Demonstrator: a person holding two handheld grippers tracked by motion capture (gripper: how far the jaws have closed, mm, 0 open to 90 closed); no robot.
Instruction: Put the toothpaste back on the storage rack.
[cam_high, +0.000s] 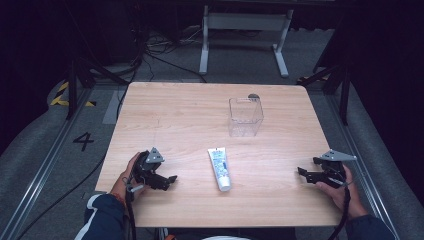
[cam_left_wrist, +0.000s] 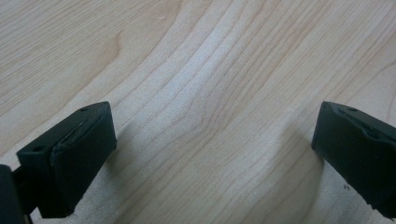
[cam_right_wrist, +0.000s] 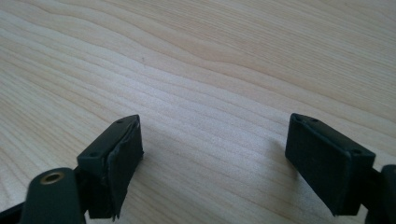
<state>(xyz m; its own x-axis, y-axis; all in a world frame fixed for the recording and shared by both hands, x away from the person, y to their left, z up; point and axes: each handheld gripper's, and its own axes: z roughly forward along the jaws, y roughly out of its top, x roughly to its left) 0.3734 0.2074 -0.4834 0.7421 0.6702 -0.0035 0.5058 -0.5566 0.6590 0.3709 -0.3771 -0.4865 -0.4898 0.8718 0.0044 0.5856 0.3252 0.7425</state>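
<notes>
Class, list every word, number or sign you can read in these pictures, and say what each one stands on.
"4": black numeral on the grey floor, left of the table.
Printing on the white tube: too small and blurred to read.
Clear box: no readable text.
Both gripper views: bare wood grain, no text.

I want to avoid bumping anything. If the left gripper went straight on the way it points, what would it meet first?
Probably the toothpaste tube: the left gripper points right across the table toward it. Its own view shows bare wood between open jaws, so it may touch the tabletop first.

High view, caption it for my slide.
Open left tongs and right tongs flank a toothpaste tube below a clear bin.
</notes>
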